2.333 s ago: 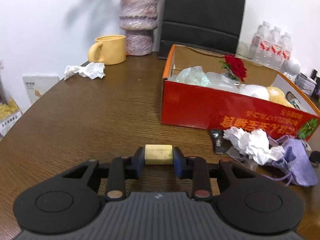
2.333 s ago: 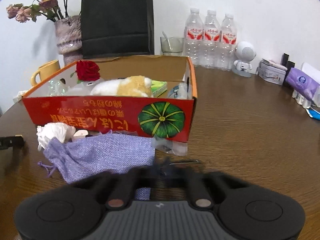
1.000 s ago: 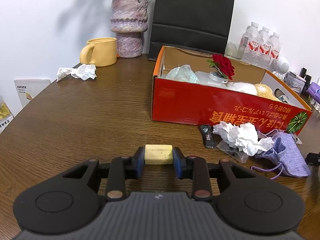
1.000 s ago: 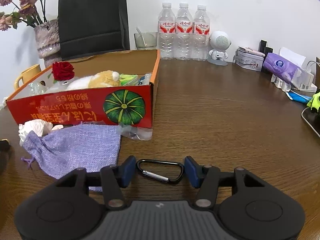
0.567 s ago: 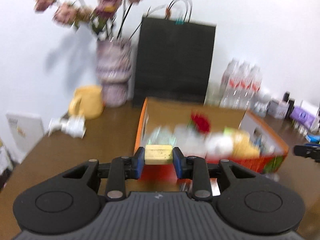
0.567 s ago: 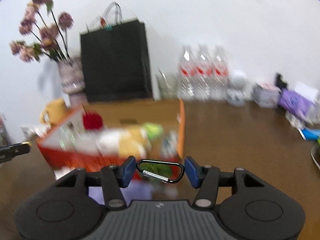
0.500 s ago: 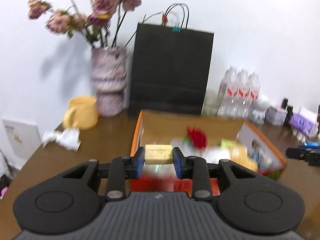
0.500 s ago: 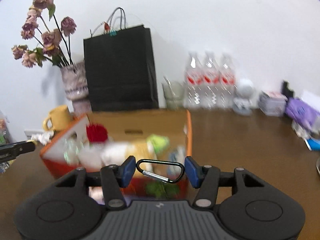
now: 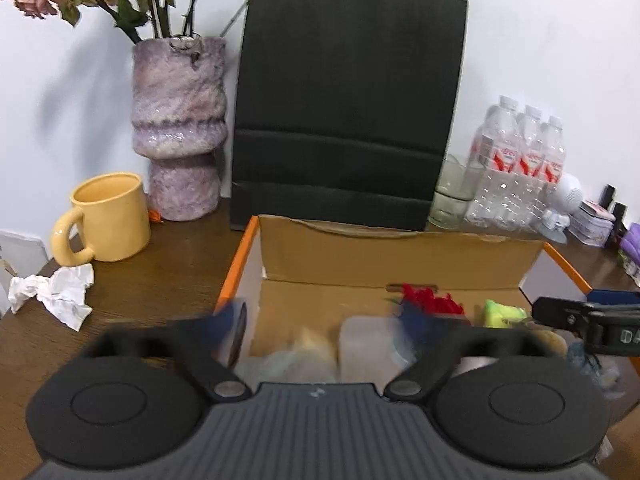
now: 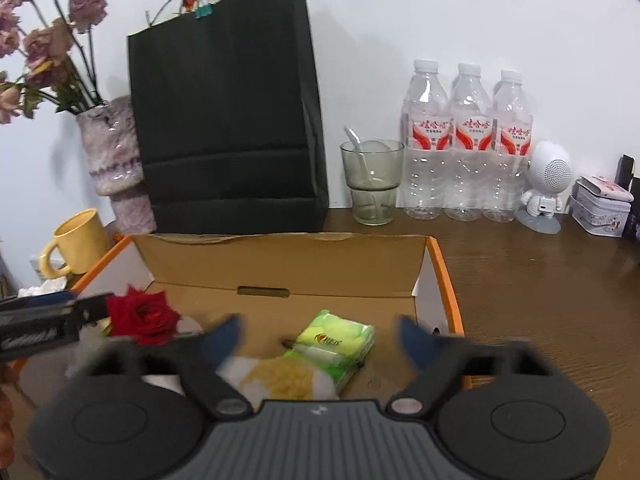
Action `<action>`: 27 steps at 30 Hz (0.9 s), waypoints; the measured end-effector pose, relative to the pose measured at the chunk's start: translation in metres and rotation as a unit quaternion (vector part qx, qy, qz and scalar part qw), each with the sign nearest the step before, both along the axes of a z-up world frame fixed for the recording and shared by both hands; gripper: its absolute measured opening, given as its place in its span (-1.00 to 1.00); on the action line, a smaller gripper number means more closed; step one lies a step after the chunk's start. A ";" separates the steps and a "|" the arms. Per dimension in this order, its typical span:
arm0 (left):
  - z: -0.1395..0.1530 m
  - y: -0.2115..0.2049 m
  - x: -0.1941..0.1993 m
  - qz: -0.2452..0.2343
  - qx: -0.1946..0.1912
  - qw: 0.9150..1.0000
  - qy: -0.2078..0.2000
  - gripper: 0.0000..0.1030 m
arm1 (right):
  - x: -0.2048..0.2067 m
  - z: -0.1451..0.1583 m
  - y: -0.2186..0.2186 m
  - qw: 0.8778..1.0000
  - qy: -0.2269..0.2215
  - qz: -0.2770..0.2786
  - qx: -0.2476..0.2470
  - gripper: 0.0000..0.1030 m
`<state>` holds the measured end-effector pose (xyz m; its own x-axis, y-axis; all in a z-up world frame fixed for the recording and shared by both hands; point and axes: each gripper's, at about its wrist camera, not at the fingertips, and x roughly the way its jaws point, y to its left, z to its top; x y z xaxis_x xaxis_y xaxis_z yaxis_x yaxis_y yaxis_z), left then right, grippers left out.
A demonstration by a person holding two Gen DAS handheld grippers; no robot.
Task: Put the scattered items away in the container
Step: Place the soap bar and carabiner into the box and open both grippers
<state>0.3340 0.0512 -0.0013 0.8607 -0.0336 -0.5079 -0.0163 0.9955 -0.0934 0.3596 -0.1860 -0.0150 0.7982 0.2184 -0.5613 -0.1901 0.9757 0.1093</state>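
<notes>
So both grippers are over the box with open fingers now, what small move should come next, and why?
Probably lift both away from the cardboard box and go back for more items. The left gripper and the right gripper are spread wide with nothing between the fingers, so nothing is left to release. A crumpled tissue lies on the table beside the yellow mug, outside the box.

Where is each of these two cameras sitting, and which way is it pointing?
Left wrist: rides on the left gripper, looking forward and down into the cardboard box; its own open fingers show, and the right gripper at the right edge.
Right wrist: rides on the right gripper, over the same box; its open fingers show, the left gripper at left.
Both share the box, red rose, black bag and yellow mug.
</notes>
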 end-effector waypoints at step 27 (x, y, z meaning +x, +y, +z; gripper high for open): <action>0.014 -0.007 -0.049 -0.007 -0.004 1.000 -0.011 1.00 | -0.044 0.015 -0.003 1.000 -0.013 0.012 0.002 0.89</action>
<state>0.2846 0.0443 0.0126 0.8707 -0.0492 -0.4894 -0.0006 0.9949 -0.1010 0.3155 -0.1895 0.0002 0.8065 0.2399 -0.5404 -0.2166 0.9703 0.1076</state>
